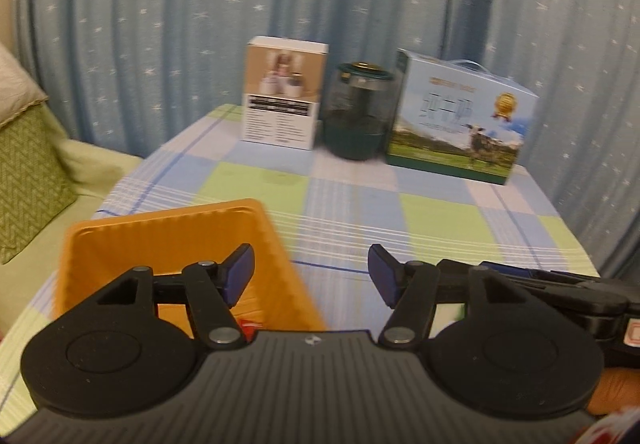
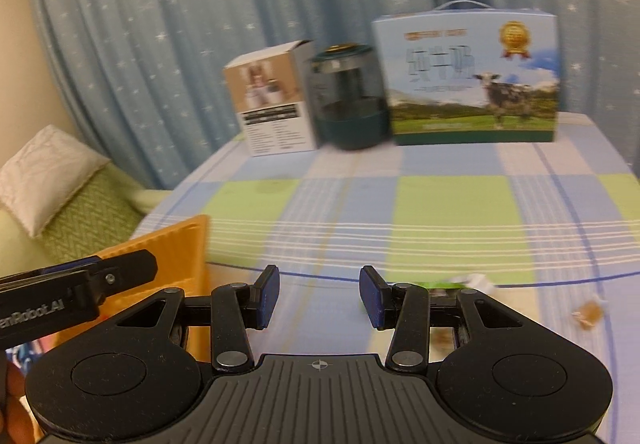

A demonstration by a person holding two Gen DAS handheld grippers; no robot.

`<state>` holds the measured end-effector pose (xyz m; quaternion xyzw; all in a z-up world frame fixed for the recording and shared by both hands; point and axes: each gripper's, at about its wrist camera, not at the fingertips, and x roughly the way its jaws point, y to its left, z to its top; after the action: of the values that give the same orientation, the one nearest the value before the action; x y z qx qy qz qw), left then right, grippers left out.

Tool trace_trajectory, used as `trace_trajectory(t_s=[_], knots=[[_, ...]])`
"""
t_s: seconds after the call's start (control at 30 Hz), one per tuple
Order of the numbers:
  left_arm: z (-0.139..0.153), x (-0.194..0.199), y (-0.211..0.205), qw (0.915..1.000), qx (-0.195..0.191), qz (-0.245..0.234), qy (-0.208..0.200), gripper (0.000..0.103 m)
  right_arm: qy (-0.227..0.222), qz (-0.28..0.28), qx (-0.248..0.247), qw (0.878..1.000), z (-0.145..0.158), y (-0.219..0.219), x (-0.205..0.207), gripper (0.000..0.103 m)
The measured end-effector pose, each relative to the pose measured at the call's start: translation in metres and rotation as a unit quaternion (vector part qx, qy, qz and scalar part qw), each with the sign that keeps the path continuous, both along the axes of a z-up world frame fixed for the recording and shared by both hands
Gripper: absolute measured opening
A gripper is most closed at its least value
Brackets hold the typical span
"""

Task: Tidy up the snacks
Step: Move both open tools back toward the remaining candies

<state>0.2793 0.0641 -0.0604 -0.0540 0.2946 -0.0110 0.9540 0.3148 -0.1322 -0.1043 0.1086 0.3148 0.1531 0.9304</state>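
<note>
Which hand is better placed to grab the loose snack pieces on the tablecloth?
Probably the right. The right tool is open, with the small brown snack just to its right; the left tool hovers by the orange bin.

An orange ribbed tray [image 1: 168,244] is sitting at the near left of the desk, a red-and-white packet [image 1: 249,325] showing inside it. To the right, small snacks are lying loose on the checked cloth — a green-and-white wrapper [image 2: 460,284], a tan piece [image 2: 590,312].
</note>
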Motion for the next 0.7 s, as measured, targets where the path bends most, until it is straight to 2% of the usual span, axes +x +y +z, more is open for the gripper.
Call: trace_trajectory(t_s=[0.17,0.23,0.4,0.5,0.57,0.7], knots=[[-0.001,0.005,-0.029,0.9996,-0.005,-0.027,-0.001,0.060,0.003,-0.041,-0.002,0.999,-0.003,-0.036,-0.002,0.048],[-0.002,0.007,-0.040,0.9993,-0.006,-0.037,0.000,0.060,0.006,-0.063,0.000,0.998,-0.004,-0.054,-0.002,0.053],[-0.007,0.009,-0.061,0.9984,-0.013,-0.055,0.006,0.065,0.018,-0.138,0.025,0.990,-0.008,-0.103,-0.007,0.055],[-0.011,0.011,-0.074,0.9978,-0.014,-0.064,0.008,0.067,0.035,-0.155,0.048,0.986,-0.013,-0.124,-0.012,0.055],[-0.015,0.011,-0.082,0.9974,-0.015,-0.070,0.011,0.067,0.038,-0.164,0.044,0.985,-0.013,-0.135,-0.017,0.055],[-0.026,0.011,-0.100,0.9967,-0.016,-0.078,0.015,0.067,0.015,-0.179,0.018,0.984,-0.017,-0.158,-0.028,0.055]])
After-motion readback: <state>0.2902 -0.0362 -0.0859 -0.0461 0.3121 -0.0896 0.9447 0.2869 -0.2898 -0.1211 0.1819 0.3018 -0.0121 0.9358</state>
